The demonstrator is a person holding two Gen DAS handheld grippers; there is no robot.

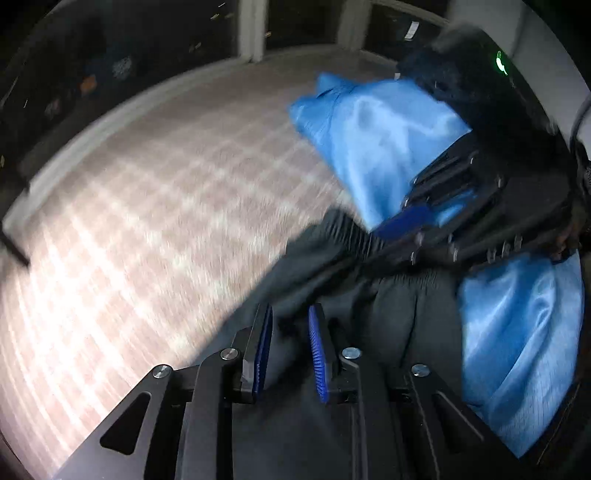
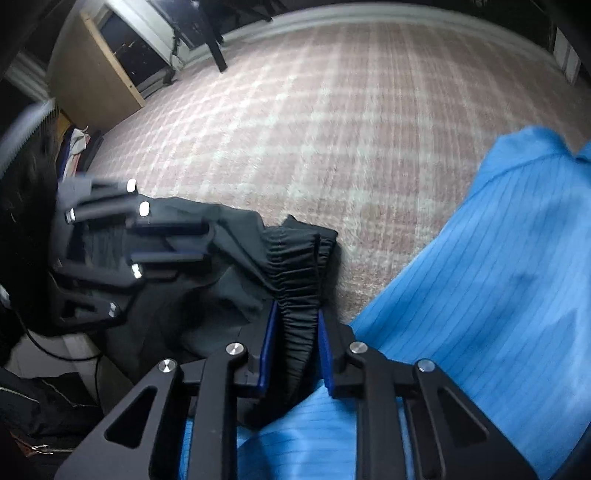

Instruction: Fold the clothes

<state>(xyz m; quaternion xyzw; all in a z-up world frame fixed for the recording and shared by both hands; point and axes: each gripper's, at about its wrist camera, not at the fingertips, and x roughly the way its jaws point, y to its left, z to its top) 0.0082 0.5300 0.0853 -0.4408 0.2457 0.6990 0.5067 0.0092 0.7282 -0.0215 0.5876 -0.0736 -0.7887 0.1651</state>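
A dark grey garment with a gathered elastic waistband (image 2: 295,266) is held over a pink checked bed cover (image 2: 332,129). My right gripper (image 2: 295,317) is shut on the waistband. My left gripper (image 1: 290,317) is shut on another part of the dark garment (image 1: 332,266); it also shows at the left of the right wrist view (image 2: 170,243). A shiny blue garment (image 1: 369,147) lies bunched beside and under the dark one, and fills the lower right of the right wrist view (image 2: 480,295). The right gripper shows in the left wrist view (image 1: 436,218), close to the blue cloth.
The checked cover (image 1: 147,221) stretches away to the left. Dark windows with pale frames (image 1: 251,29) stand behind the bed. A wooden cabinet (image 2: 92,81) and a dark chair leg (image 2: 214,48) stand at the far edge. Dark clothes (image 2: 37,406) lie at the lower left.
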